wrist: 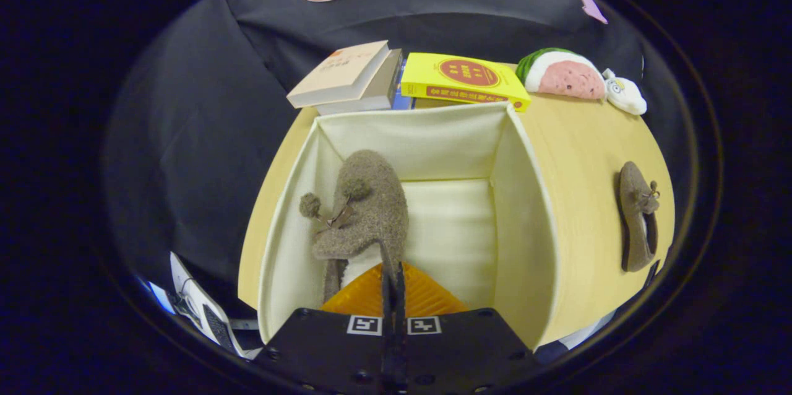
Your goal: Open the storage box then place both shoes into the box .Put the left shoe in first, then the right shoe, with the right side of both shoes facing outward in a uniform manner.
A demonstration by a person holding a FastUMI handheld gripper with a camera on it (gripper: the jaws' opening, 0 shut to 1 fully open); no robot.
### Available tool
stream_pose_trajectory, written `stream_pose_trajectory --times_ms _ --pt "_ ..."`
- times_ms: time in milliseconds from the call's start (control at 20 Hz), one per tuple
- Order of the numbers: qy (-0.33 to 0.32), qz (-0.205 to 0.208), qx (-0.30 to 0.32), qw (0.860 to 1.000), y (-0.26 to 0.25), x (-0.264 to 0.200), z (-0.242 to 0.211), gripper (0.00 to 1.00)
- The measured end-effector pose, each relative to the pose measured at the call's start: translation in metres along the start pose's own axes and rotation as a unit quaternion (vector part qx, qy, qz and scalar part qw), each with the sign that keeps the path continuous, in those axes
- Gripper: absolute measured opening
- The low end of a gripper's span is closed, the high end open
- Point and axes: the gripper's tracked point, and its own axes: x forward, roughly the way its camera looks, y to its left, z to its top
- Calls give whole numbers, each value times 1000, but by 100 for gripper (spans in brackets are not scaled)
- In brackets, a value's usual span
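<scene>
Holding the first shoe (pixel 365 209) by the thin edge of its opening, the hand-held gripper (pixel 393 277) is clenched on it, fingers nearly together, and hangs it toe-up inside the open storage box (pixel 526 197), close to the box's left wall. The pinch looks slim, so the shoe could slip or swing and land on the wrong side. The second shoe (pixel 637 218) lies near the surface's right edge, well apart from the box; a careless reach might nudge it off.
</scene>
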Motion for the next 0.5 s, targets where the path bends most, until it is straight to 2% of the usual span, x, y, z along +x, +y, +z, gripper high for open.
stream_pose_trajectory --times_ms 150,200,300,400,500 --pt "21 -9 -23 999 4 10 -9 1" --pt "15 0 -27 1000 8 10 -7 1" --pt "-4 12 -32 999 9 1 0 15" --pt "-27 36 -35 998 16 -13 7 45" --pt "-47 36 -46 997 9 -33 11 74"
